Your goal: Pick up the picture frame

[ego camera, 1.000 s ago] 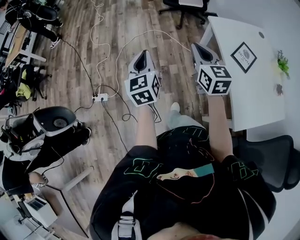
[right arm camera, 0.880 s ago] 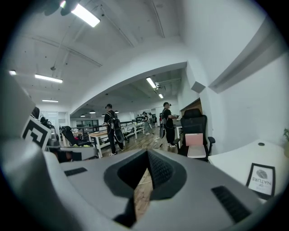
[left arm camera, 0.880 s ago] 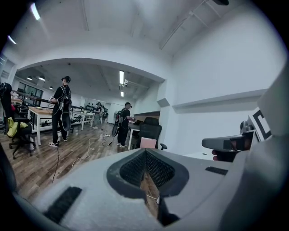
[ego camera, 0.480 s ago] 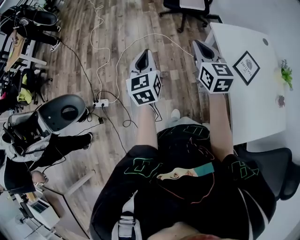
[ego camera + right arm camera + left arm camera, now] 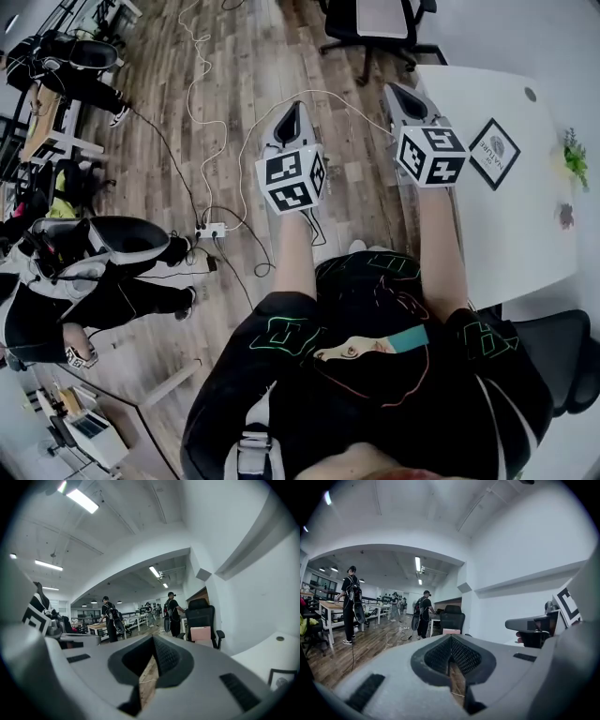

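The picture frame [image 5: 494,153], black-edged with a white mat and a round print, lies flat on the white table [image 5: 469,103] at the right. In the right gripper view a corner of the picture frame [image 5: 281,679] shows at the lower right. My right gripper [image 5: 398,94] hangs over the table's left edge, left of the frame and apart from it, jaws together and empty. My left gripper [image 5: 289,122] is over the wooden floor, further left, also shut with nothing in it. In their own views the left gripper [image 5: 450,639] and the right gripper [image 5: 153,638] point level into the room.
A small green plant [image 5: 574,150] stands at the table's right edge. An office chair [image 5: 375,23] stands beyond the table. Cables and a power strip [image 5: 214,230] lie on the floor. A seated person [image 5: 94,272] is at the left; several people stand far off.
Both grippers have advanced together across the floor, a little higher. The table and frame have slid down the head view, closer alongside the right gripper. Both stay shut.
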Available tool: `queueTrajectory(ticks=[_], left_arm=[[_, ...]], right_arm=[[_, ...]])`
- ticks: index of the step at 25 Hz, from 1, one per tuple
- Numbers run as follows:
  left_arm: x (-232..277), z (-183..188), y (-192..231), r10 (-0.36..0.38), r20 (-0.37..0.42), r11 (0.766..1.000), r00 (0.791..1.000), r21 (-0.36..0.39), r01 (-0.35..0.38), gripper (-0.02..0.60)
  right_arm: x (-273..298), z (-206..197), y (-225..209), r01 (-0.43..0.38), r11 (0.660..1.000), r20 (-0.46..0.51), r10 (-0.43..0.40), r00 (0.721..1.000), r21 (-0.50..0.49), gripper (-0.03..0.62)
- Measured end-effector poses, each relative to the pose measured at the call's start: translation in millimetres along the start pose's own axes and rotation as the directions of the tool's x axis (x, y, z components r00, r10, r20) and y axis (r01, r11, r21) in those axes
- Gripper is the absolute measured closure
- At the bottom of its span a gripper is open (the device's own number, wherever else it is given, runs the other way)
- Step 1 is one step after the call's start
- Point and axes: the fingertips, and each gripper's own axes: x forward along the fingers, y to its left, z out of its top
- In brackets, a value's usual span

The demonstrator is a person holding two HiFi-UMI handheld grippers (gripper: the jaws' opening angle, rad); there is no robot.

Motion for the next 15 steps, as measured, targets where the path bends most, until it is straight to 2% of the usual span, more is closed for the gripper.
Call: queueTrajectory(ticks=[11,15], left_arm=[[22.8,16.3,0.2,0.0,0.018,0.999,1.0,0.041,-0.001,0.574],[25.4,13.3,14.4,0.024,0.006,0.999,1.0,0.037,-0.024,0.574]], right_arm=[[17.5,11.4,-17.6,-0.001,1.0,0.033,0.001,0.999,0.005,0.589],[31.7,8.2,-12.4,-0.021,1.0,0.022,0.021,1.0,0.009,0.589]])
